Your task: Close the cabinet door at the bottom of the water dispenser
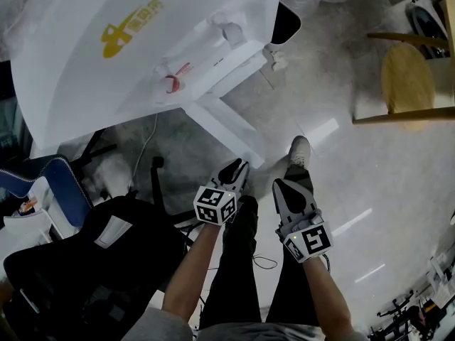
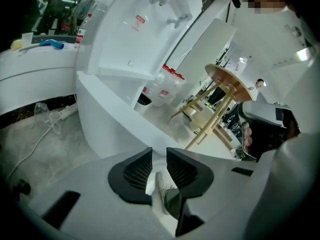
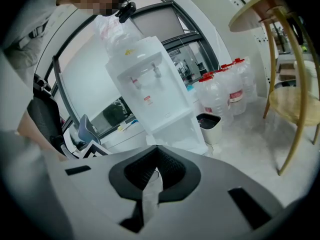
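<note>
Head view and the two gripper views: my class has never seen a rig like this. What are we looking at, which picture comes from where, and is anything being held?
No robot is here. A person stands holding a two-jaw hand tool in each hand: the left gripper and the right gripper. The cubes with square markers belong to the tools.

The head view comes from a camera on the person's head looking down at their legs and the floor. The other two pictures come from cameras riding on each gripper, looking along its jaws.

Ahead stands a white water dispenser with its bottom cabinet door swung open. A wooden stool is at the right, an office chair at the left, and water bottles stand behind.

Nothing is held: the left jaws are slightly apart, the right together.
</note>
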Demonstrator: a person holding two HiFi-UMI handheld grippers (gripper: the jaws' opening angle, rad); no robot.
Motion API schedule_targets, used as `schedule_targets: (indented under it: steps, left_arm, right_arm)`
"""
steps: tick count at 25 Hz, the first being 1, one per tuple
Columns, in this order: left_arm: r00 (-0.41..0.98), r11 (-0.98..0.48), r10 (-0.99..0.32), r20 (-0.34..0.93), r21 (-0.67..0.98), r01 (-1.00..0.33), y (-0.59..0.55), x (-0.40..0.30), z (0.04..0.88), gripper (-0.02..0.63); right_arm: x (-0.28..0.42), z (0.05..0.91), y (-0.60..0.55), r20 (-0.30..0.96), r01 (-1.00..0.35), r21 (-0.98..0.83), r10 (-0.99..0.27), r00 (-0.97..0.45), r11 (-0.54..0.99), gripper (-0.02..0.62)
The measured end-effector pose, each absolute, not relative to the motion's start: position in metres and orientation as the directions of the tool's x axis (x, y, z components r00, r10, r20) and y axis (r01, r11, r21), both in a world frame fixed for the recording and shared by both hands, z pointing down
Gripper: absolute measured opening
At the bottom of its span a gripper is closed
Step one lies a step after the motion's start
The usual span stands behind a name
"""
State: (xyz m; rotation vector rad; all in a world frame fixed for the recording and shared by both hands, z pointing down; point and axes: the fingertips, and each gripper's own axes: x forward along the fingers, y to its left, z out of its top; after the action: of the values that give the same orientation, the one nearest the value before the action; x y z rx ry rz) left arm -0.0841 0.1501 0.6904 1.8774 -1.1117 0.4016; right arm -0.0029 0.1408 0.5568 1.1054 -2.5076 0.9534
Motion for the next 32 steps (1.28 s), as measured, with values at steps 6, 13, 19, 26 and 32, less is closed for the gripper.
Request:
schedule_targets:
  steps: [6,13,19,26,32]
  left_arm:
    - [0.568,-0.253,-0.512,0.644,0.519,-0.816,0.127,-0.064,0.689,0.08]
    - [0.57,-0.264,-0.515,0.641,0.513,-0.817,0.099,-0.049,0.69,0.077]
    - [0.565,-0.285,-0.505,0.652,0.492,-0.823,0.074,-0.04,0.693,0.049]
    - [0.556,-0.315,-0.508,0.658,0.46,-0.831,0.042,-0.033,0.695,0.023]
    - [0.541,-0.301,-0.523,0.658,0.452,-0.84,0.015,-0.028,0.694,0.015]
  right_arm:
    - [0.017,0.556,0.128,0.458,-0.74,-0.464,-0.583,-0.671,0.487,0.008]
    - [0.032,0.556,0.11,0.457,-0.752,-0.468,-0.601,-0.655,0.463,0.009]
    - [0.044,0.557,0.093,0.456,-0.76,-0.474,-0.615,-0.643,0.443,0.008]
    - [0.056,0.559,0.077,0.463,-0.77,-0.474,-0.623,-0.63,0.427,0.009]
    - [0.06,0.561,0.06,0.462,-0.775,-0.48,-0.633,-0.622,0.411,0.008]
